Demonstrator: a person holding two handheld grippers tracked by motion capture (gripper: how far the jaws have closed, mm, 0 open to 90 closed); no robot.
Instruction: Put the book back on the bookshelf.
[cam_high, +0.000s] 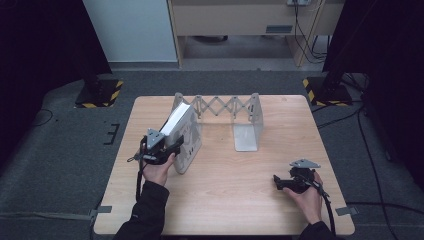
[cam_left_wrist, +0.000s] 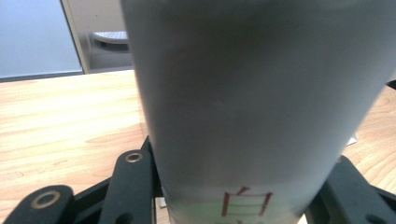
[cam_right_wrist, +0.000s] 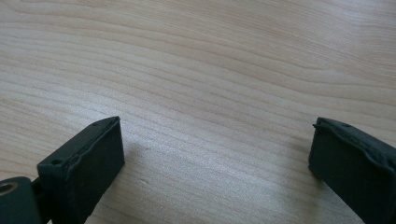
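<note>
Writing first: your left gripper view shows red characters low on the grey book's spine, cut off by the bottom edge and too blurred to read. In the high view there are small dark marks on the book's cover, too small to make out.

Left side: your left hand comes in from the bottom edge in a dark sleeve and holds the left gripper near the table's left part, pointing toward the far right. Its jaws are clamped on the book, one black jaw on each side of the spine. The book stands tilted, white page edge up, just in front of the left end plate of the expandable metal book rack; I can't tell whether they touch.

Middle: the rack's scissor lattice spans the far side of the table, and its right end plate stands with a flat foot toward you.

Right side: your right hand rests low near the front right of the table, with the right gripper pointing left. Its jaws stand wide apart over bare wood, well apart from the book.
</note>
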